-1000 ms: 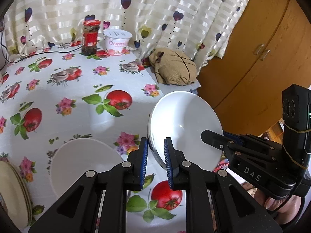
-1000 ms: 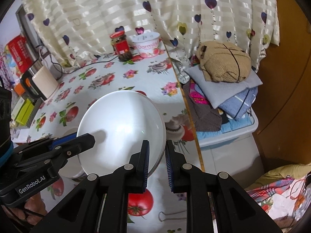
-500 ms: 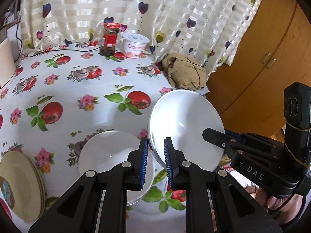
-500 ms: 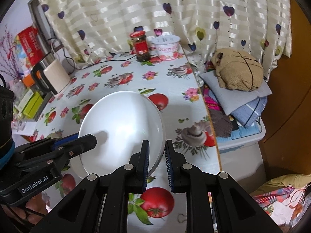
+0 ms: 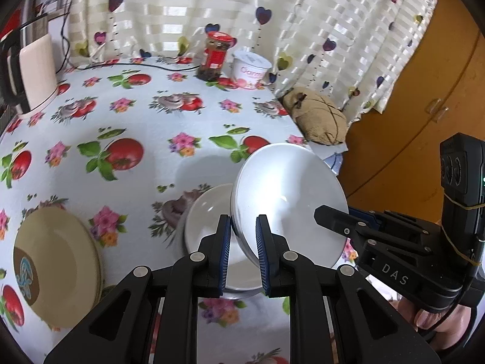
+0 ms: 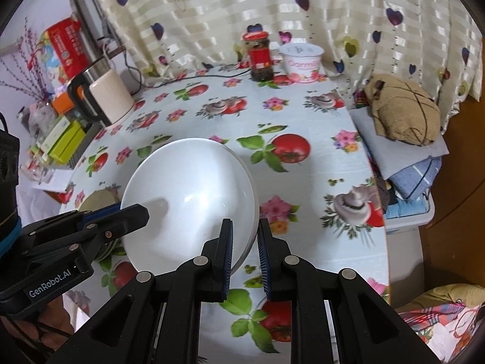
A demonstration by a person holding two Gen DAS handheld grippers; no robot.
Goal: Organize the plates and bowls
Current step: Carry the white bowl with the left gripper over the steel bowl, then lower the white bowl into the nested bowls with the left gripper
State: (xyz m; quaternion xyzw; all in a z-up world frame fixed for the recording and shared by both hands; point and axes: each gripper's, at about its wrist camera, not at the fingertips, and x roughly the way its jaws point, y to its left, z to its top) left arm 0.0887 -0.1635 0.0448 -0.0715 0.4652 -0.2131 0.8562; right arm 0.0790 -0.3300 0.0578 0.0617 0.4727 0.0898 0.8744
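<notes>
Two-handed grip on the bowl (image 5: pixel 288 206): clenched on its left rim by the left claw (image 5: pixel 242 227), clenched on the opposite rim by the right claw (image 6: pixel 244 230). Held off the counter (image 5: pixel 145 139), tipped steeply on edge, over the near right corner.

Shifted leftward and inward over the past second. Seen from the left wrist a second ago: second bowl (image 5: pixel 209 221) low and to the left, clear of the held one. Now lying on the counter directly behind and under the held rim, partly hidden by it. Plates (image 5: pixel 54 261), formerly a sliver at the frame's edge, now fully in view at near left, well apart from both bowls. Grip unchanged throughout, on both sides.

Probable meaning for the task: carry nearly done, held bowl lined up over its mate, ready for levelling and nesting. Not yet lowered; no contact between the two bowls that can be confirmed.

Pose: both claws pointing forward toward the curtain and angled slightly down, set on either side of the bowl, tips converging across it. Right claw lower and nearer the counter's edge, seen from the left wrist.
</notes>
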